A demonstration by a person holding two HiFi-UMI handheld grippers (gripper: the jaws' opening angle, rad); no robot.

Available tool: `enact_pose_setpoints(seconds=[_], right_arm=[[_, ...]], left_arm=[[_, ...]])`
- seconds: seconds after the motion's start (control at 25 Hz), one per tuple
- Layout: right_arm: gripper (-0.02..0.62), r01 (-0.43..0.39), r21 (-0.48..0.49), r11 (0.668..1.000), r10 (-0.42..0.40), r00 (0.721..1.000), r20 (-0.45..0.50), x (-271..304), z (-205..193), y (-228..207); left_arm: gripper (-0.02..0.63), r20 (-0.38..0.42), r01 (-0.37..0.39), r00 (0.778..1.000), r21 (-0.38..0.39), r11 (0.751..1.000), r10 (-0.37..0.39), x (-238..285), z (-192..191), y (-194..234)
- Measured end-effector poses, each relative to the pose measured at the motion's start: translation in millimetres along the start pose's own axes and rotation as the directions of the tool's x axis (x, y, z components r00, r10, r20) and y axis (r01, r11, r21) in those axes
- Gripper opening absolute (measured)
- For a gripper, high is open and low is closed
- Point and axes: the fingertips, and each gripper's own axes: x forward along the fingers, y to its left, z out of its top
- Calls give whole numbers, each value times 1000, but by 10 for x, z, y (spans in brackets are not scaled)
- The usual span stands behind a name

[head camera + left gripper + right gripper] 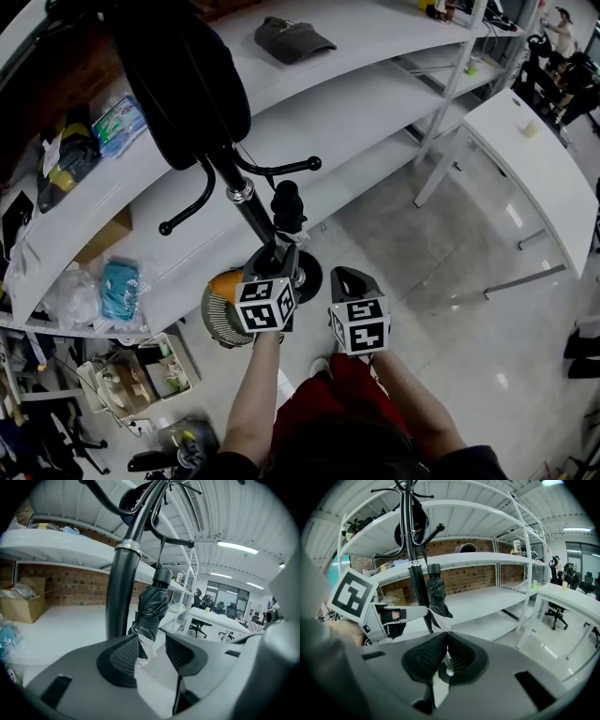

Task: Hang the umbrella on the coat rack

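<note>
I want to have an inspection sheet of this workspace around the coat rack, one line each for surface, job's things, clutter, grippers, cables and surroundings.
Surface: glossy grey floor.
Job's things: the black folded umbrella appears to hang by a thin loop from a hook of the coat rack.
Clutter: dark bag hung on the rack; cap and packets on the shelves; orange round object with a grille on the floor.
Grippers: left gripper, jaws apart, the umbrella's lower end by its left pad, not clamped; right gripper, jaws together, empty.
Cables: nothing seen.
Surroundings: white shelves, white desk, brick wall.
</note>
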Motion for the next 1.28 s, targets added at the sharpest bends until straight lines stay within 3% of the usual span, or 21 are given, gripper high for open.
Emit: enact_pose_setpoints(seconds=[0.16, 0.4, 1.0, 1.28], right_arm=[[18, 0, 1, 1000, 0, 1000, 26, -75, 108, 32], [18, -11, 5, 1000, 11, 997, 83, -215, 276, 108], [18, -29, -33, 999, 36, 967, 252, -730, 643, 346], [17, -54, -77, 996, 77, 935, 345, -1048, 860, 500]], left_arm=[[121, 31, 4, 999, 33, 999, -5, -187, 79, -61], [27, 90, 25, 996, 16, 1000, -26, -514, 196, -121], [12, 177, 93, 978, 115, 989, -112, -1180, 444, -405], [12, 225, 127, 962, 124, 984, -152, -1504, 606, -473]])
